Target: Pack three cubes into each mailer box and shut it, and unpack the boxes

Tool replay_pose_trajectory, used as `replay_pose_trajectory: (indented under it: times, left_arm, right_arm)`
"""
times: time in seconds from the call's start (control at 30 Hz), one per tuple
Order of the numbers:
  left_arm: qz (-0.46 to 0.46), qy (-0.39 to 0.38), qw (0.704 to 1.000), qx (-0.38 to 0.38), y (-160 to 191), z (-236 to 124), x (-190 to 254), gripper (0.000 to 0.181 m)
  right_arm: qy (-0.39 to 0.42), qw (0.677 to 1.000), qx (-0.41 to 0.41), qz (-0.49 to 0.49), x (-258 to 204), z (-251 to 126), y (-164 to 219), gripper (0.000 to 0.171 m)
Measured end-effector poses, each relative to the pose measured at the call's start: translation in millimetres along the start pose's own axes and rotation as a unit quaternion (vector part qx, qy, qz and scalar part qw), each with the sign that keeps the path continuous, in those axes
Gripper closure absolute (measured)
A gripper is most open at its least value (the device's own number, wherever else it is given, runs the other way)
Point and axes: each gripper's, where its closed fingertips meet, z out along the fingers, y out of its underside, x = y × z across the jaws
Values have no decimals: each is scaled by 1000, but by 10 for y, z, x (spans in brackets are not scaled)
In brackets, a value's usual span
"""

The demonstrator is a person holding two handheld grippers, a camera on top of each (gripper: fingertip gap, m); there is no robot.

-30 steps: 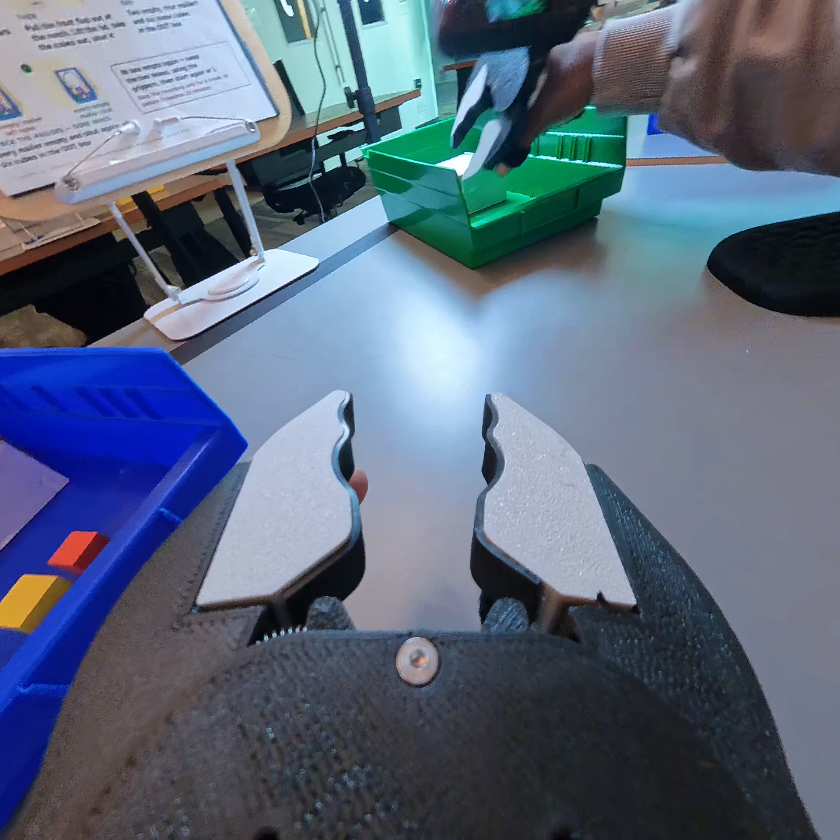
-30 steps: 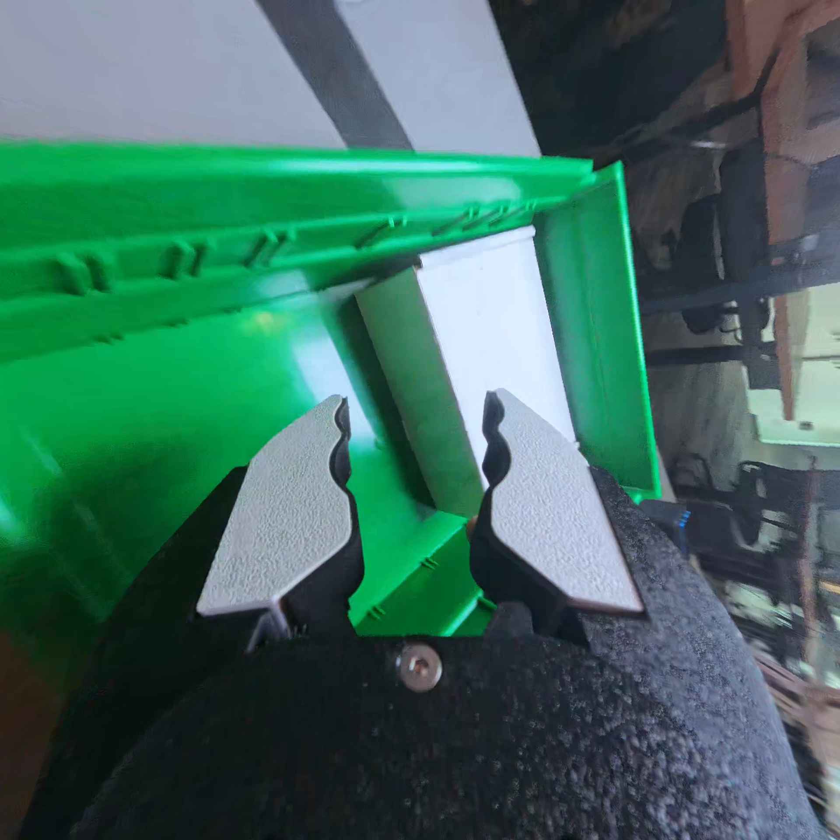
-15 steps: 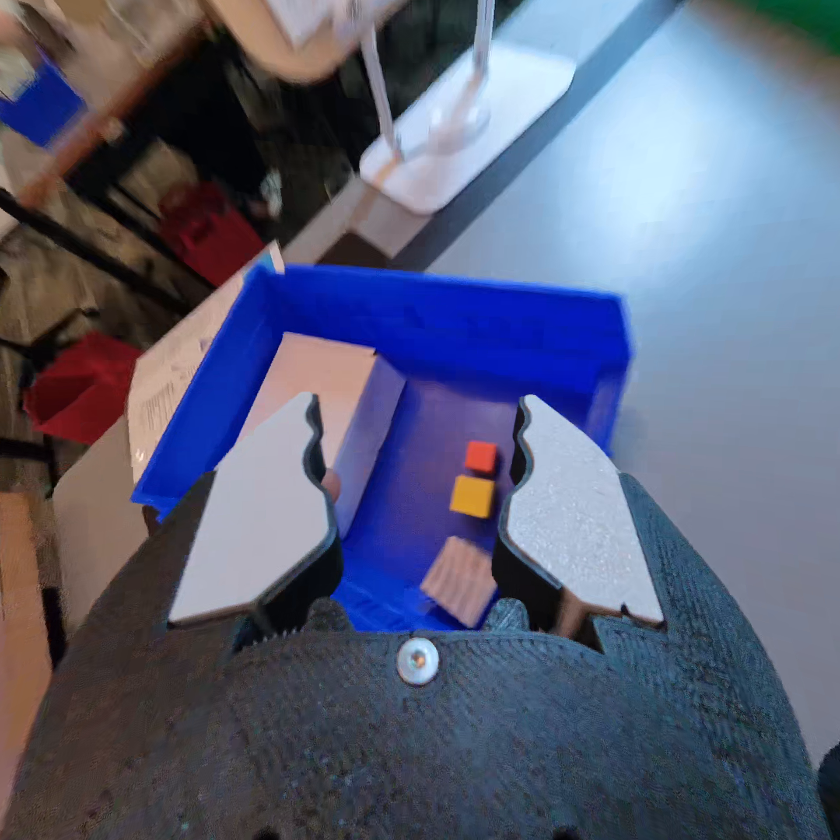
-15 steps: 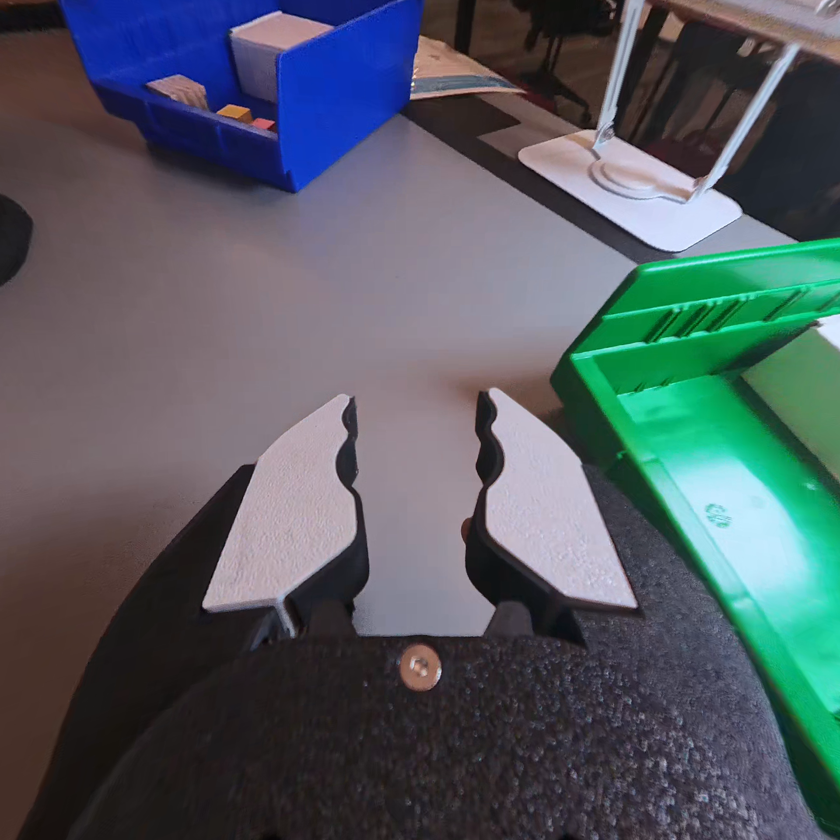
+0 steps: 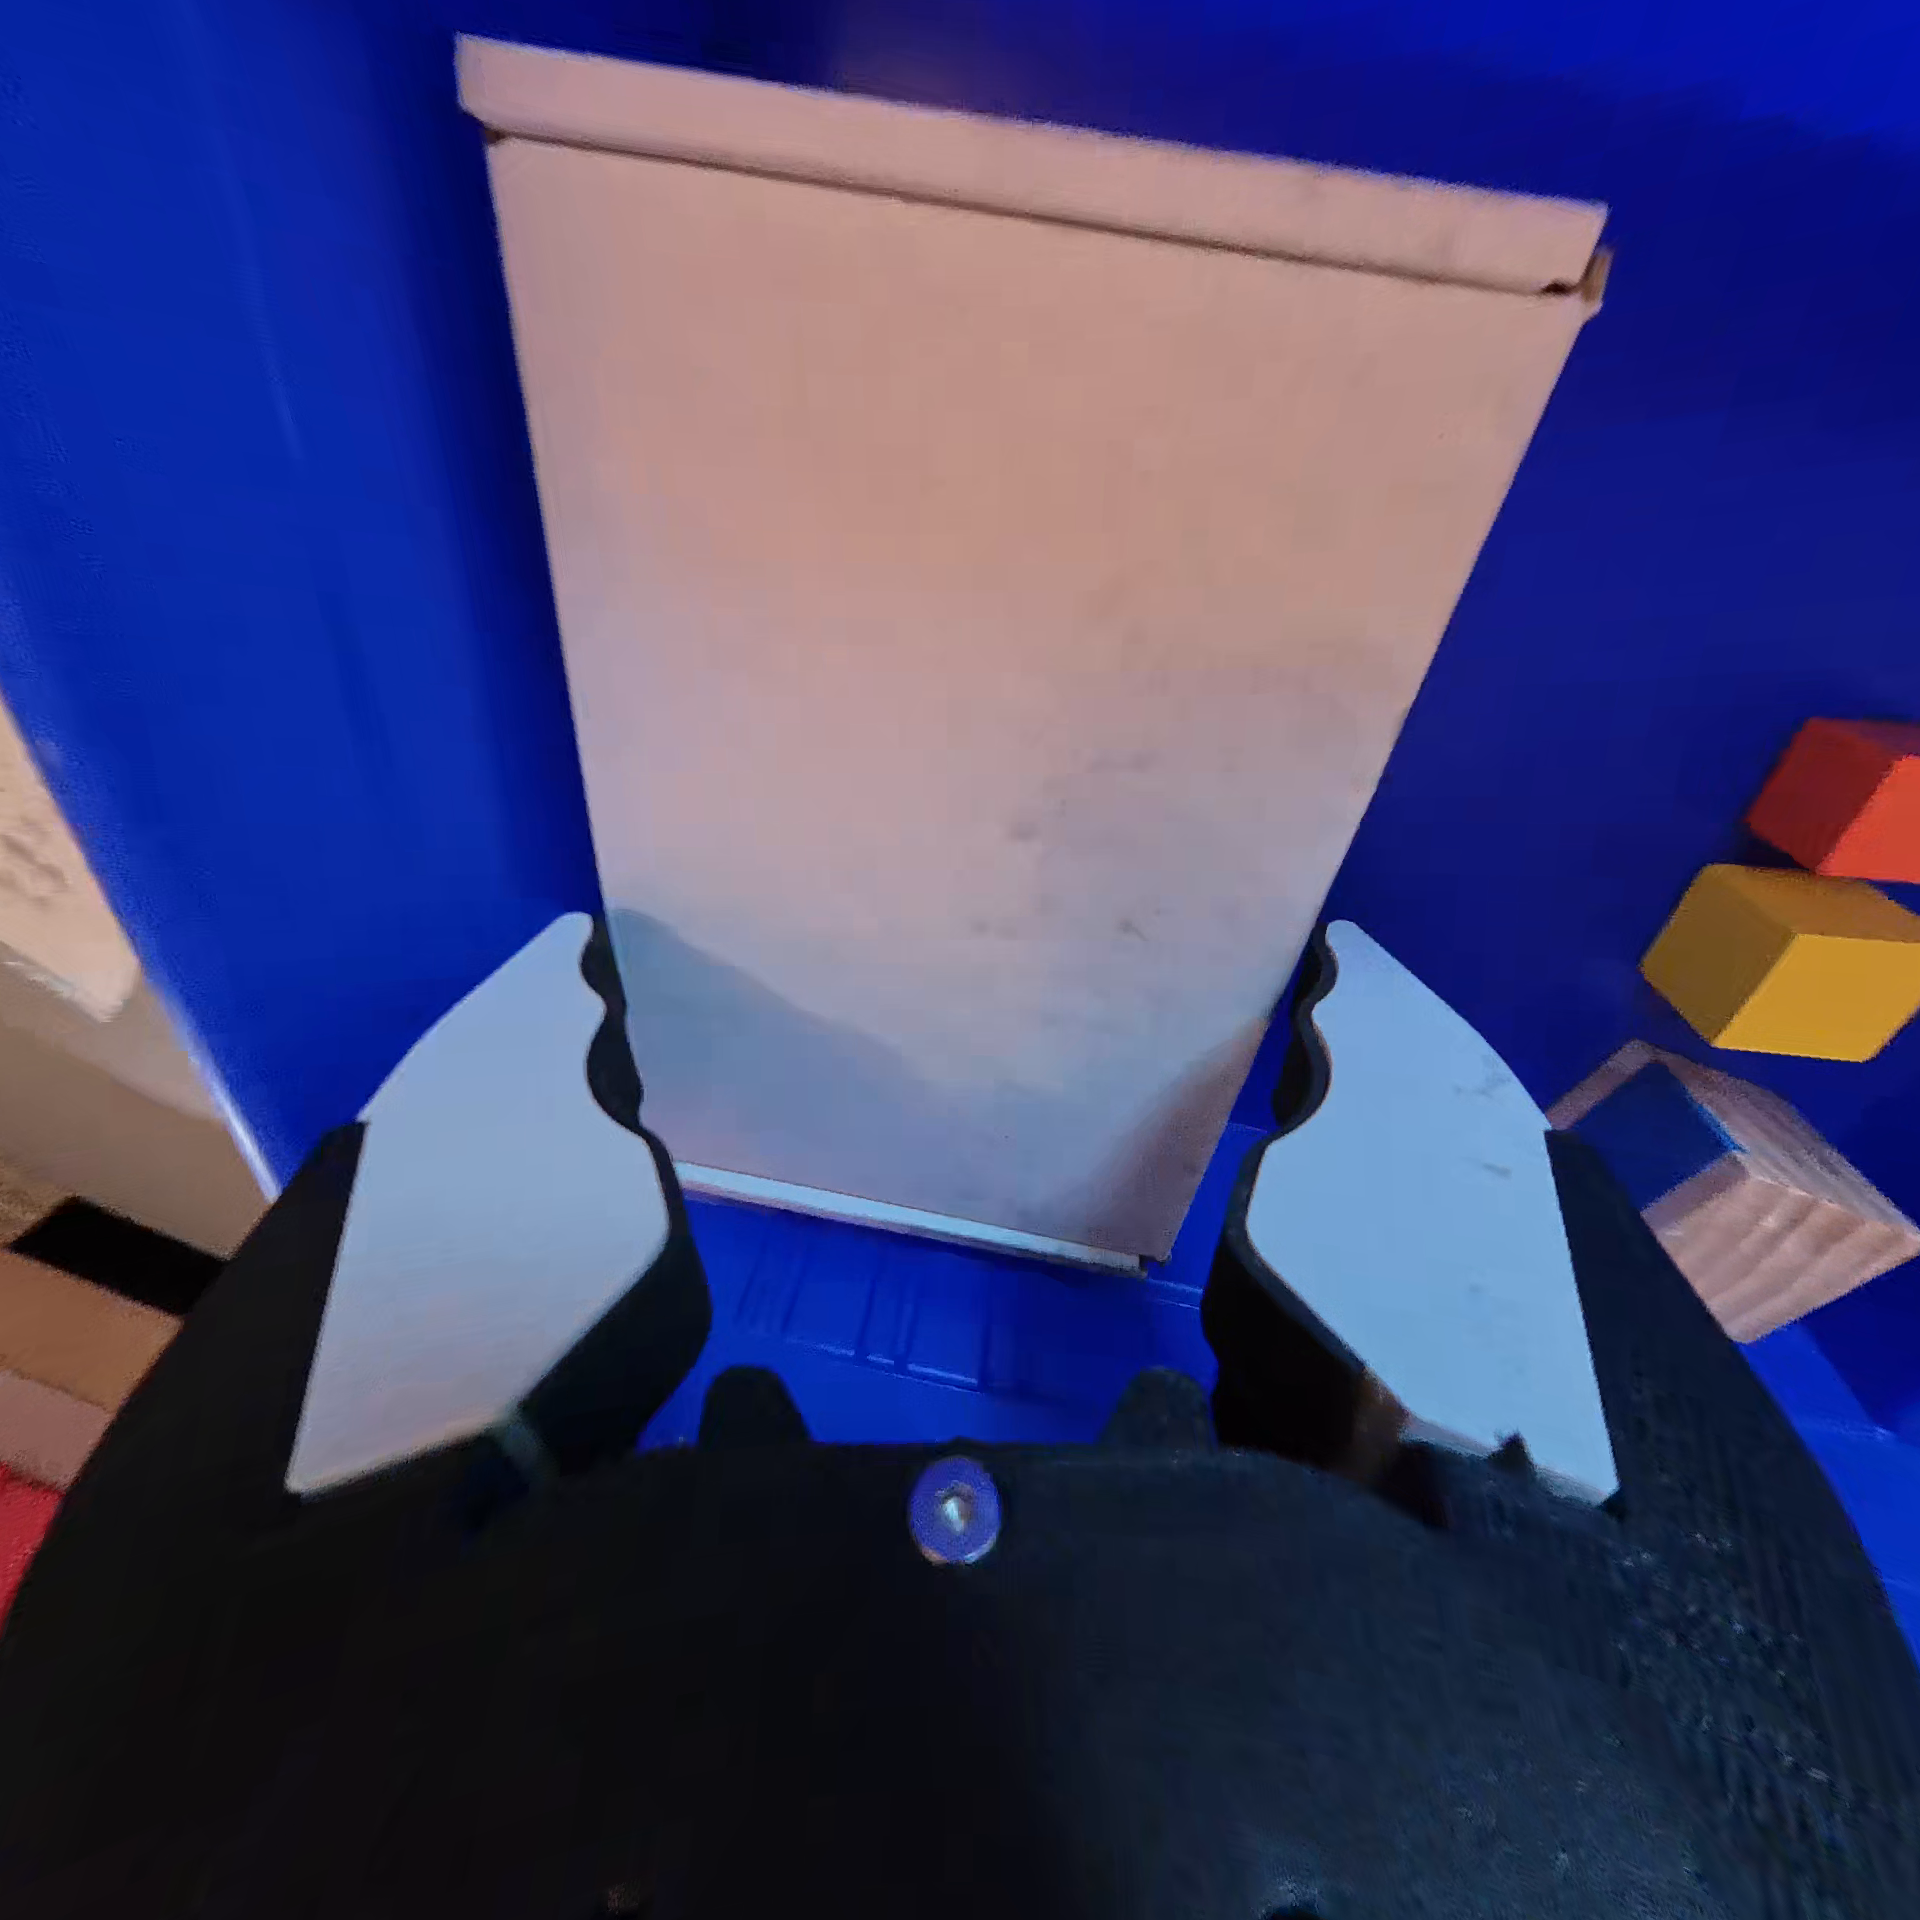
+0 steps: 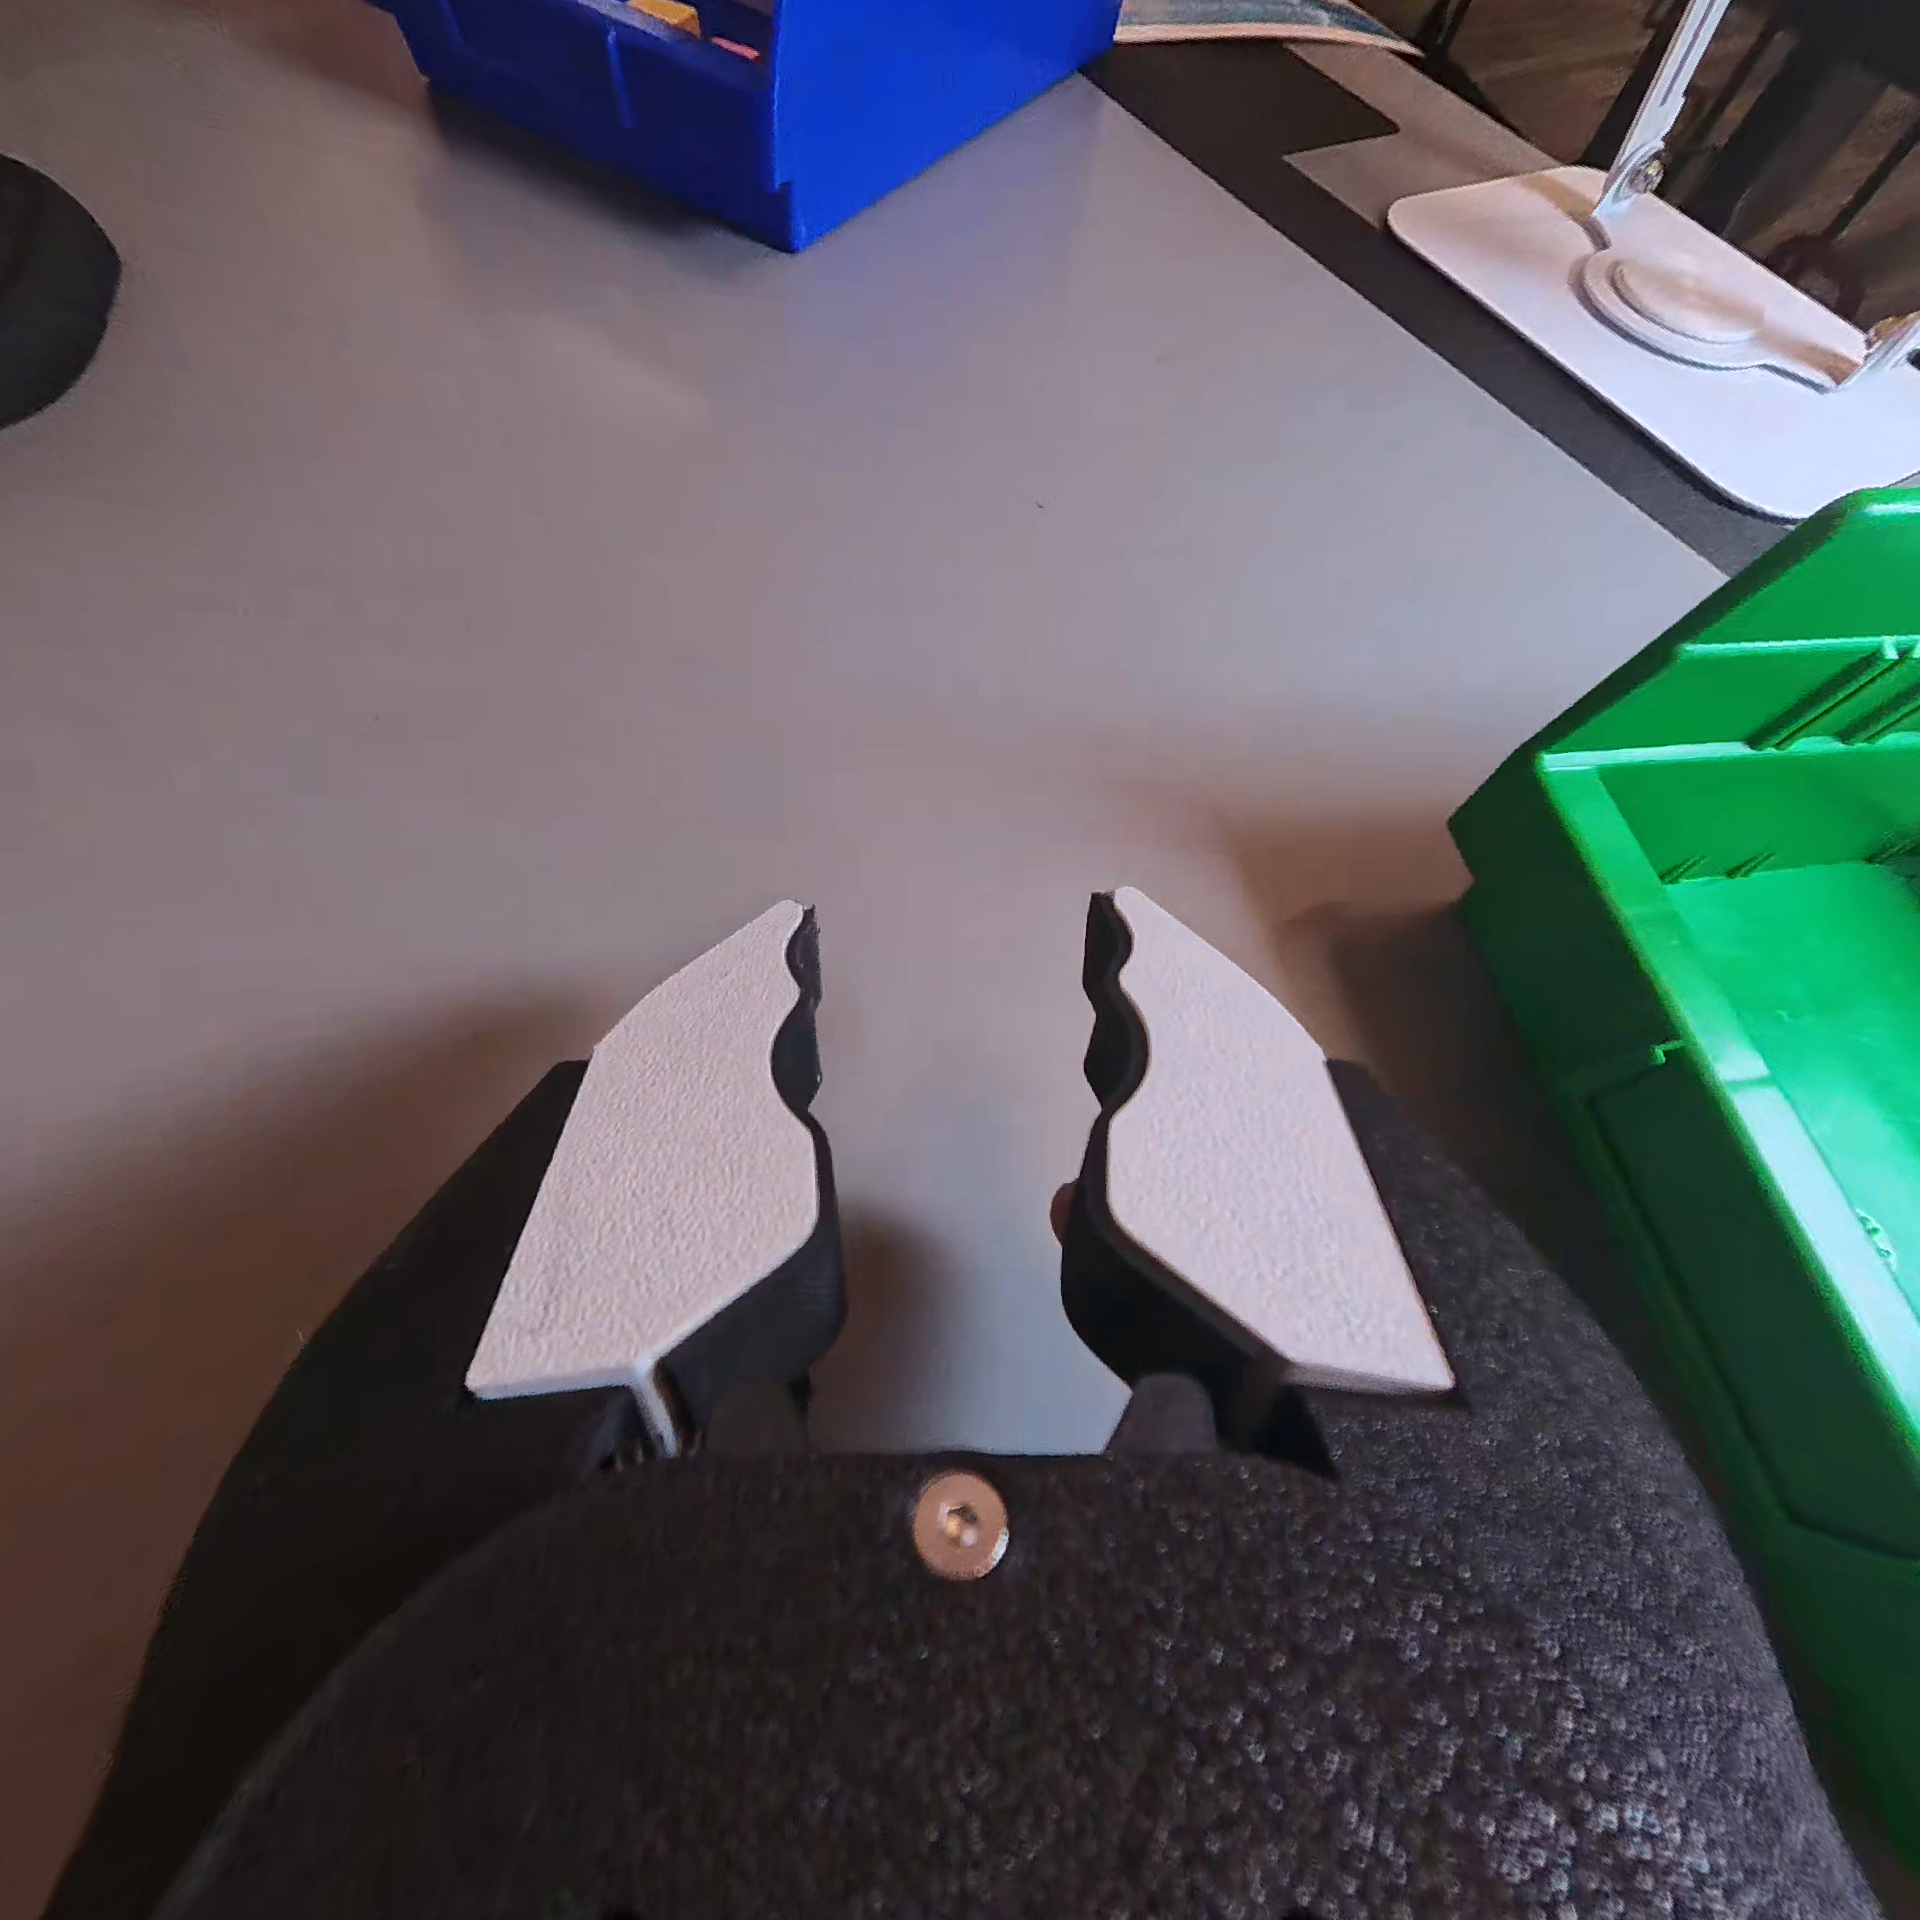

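**Left hand-held gripper lines up on the box in the blue bin**

The left hand-held gripper (image 5: 956, 1049) is down inside the blue bin (image 5: 260, 520), its fingers spread wide on either side of the near end of a shut white mailer box (image 5: 997, 644). The left finger looks to be touching or just beside the box's edge; the right finger stands a little apart, so nothing is pinched yet. Spreading that wide is likely meant to take the box across its full width for lifting out.

To the right of the box lie a red cube (image 5: 1839, 800), a yellow cube (image 5: 1777, 961) and a wooden cube (image 5: 1756, 1216), loose on the bin floor.

The right hand-held gripper (image 6: 951, 971) hangs over bare grey tabletop (image 6: 623, 623), fingers parted and empty, probably waiting. A green bin (image 6: 1714, 1039) sits near right, a white stand base (image 6: 1621, 322) far right.
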Motion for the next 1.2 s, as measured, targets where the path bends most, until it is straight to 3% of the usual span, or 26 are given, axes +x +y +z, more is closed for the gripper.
replay_pose_trajectory:
  times: [0.17,0.3,0.77,0.87,1.0,1.1,1.2]
  left_arm:
    - [66,-47,995,-49,44,36,-31,62]
    - [114,-18,991,-62,101,-48,372,62]
    - [115,-14,993,3,-17,52,599,47]
    - [101,-8,993,54,-31,-209,672,47]
    - [105,27,982,156,-85,-917,1061,47]
    - [155,76,961,216,-168,-1412,1698,47]
    - [234,146,934,228,-216,-1612,2537,46]
  right_arm:
    - [-8,1000,7,5,-6,1,-6,124]
    - [-9,1000,16,-3,-22,-18,-31,125]
    - [-2,999,39,-7,-41,-59,-109,128]
    - [0,999,49,-8,-45,-78,-144,129]
    - [7,996,71,-44,-110,-99,-261,128]
    - [24,989,97,-107,-191,-118,-469,123]
    - [51,969,127,-206,-359,-157,-769,117]
